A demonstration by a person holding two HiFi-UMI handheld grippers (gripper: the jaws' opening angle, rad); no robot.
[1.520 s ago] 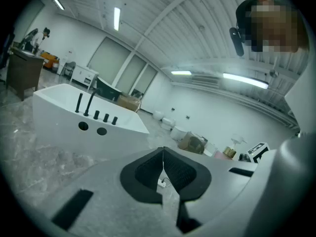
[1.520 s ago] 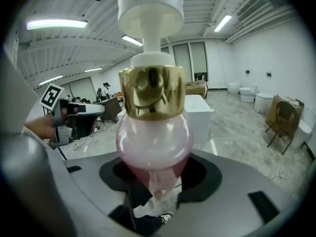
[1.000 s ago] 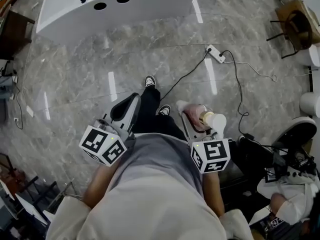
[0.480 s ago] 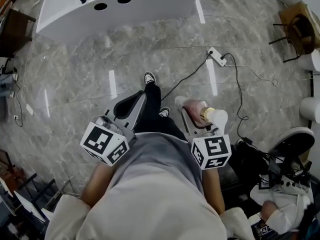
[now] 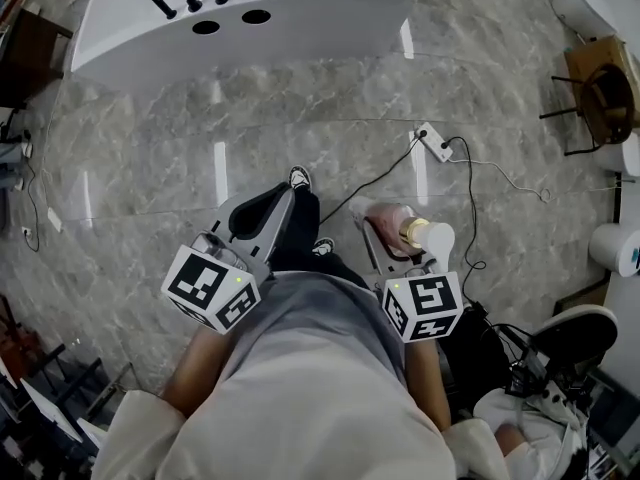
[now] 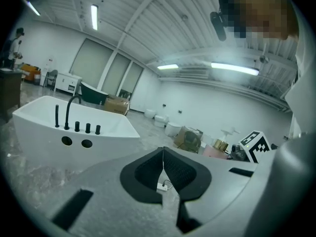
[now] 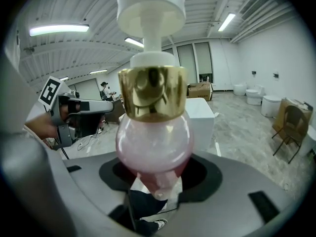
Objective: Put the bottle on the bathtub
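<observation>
Where the right gripper's (image 7: 154, 180) fingers (image 7: 203, 177) meet, the bottle (image 7: 153, 132) sits clamped.

The bottle (image 7: 153, 142) sits between the right gripper's (image 5: 385, 226) fingers — bathtub (image 5: 300, 30) well ahead of the fingertips, power strip (image 5: 434, 140) on the floor (image 5: 300, 128) between.

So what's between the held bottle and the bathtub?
Head view: mostly bare marble floor up to the bathtub; a black cable from the power strip crosses near the bottle.

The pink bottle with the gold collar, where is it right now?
The bottle sits clamped in the right gripper at the head view's lower right, above the marble floor, well short of the white bathtub at the top.
</observation>
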